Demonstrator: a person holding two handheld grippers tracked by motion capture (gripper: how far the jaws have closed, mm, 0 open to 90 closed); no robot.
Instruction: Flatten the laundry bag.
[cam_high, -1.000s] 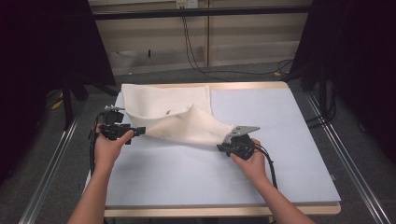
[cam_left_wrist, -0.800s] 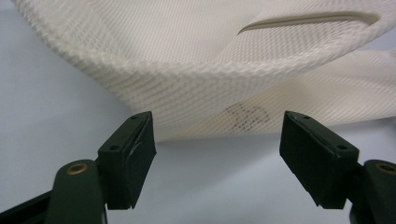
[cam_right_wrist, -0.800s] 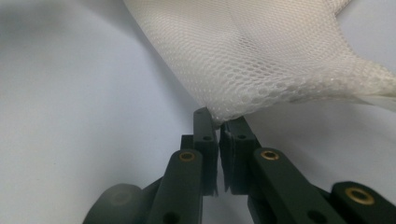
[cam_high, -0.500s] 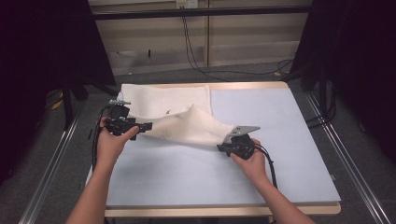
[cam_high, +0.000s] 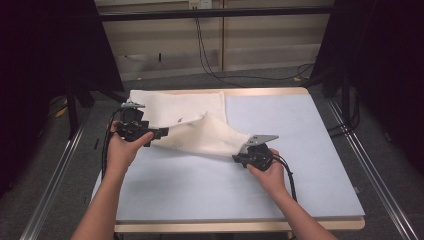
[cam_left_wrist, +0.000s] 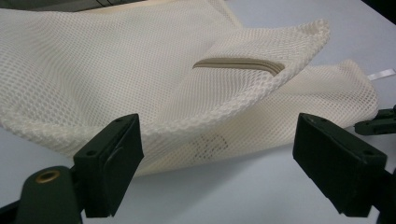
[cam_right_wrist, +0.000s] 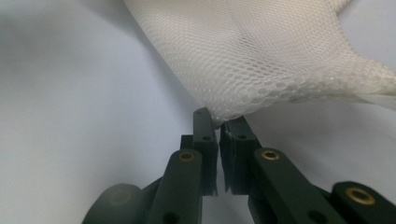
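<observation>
Mesh bag: half folded; my right gripper pinches its corner, my left gripper just spread, empty; flattening remains.

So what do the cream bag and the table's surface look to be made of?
Mesh bag: cream open-weave netting, probably synthetic; the holes show plainly, and it has a thicker knitted hem. Table top: smooth matte pale blue sheet, perhaps laminate or a mat, over a wood-coloured edge.

1. We see the table evenly lit from above, while its surroundings stay dark.
2. We find the near jaws soft and blurred in both gripper views.
3. Shadows under the mesh are faint.
</observation>
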